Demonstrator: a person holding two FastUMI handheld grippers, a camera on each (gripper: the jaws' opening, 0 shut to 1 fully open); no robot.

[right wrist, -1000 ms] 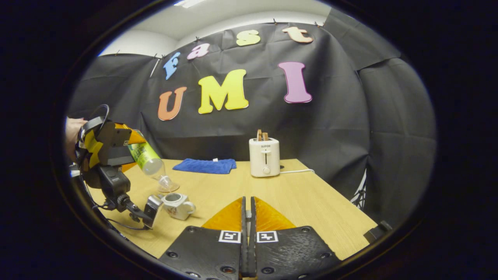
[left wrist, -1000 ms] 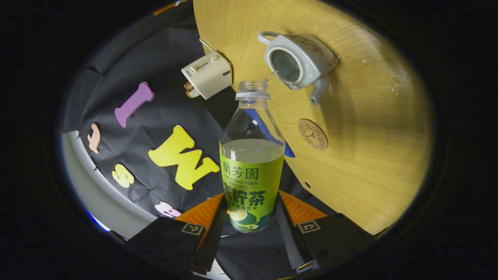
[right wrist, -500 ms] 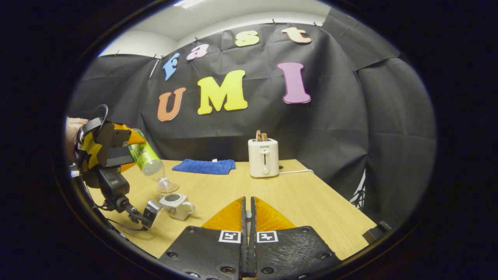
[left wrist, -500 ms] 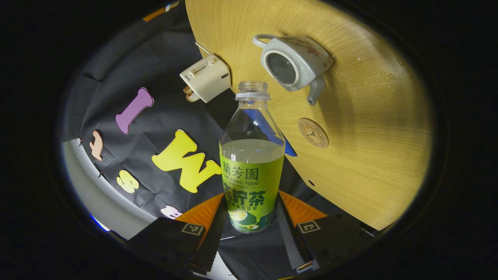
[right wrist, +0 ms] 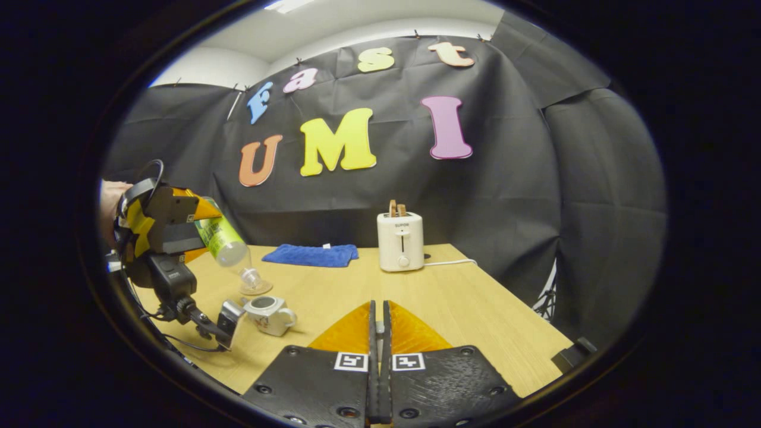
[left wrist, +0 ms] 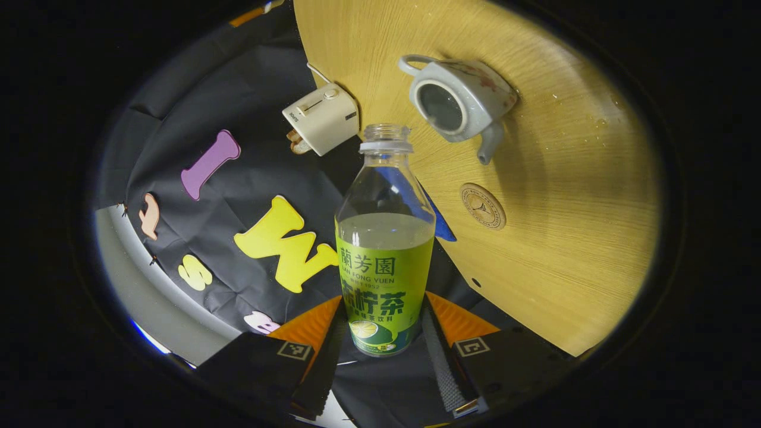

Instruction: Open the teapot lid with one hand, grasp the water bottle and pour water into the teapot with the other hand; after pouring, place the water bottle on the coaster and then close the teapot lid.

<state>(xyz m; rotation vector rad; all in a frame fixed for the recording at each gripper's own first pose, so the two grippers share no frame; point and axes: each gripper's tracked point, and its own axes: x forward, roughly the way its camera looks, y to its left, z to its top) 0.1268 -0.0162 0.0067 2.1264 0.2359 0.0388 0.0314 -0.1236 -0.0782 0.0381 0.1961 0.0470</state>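
While tilted neck-down above the pale wooden table, the clear plastic water bottle with a green label is clamped at its lower body between both fingers of the left gripper; no cap is fitted, and it is about half full. In the right gripper view, the bottle's mouth is held just above and to the left of the small white ceramic teapot, whose top opening is uncovered. A round brown coaster is recorded on the table beside the teapot, apart from it. The right gripper is held over the near table edge, jaws closed together; whether anything is pinched between them cannot be told. At the far side are listed a white toaster and a folded blue cloth.
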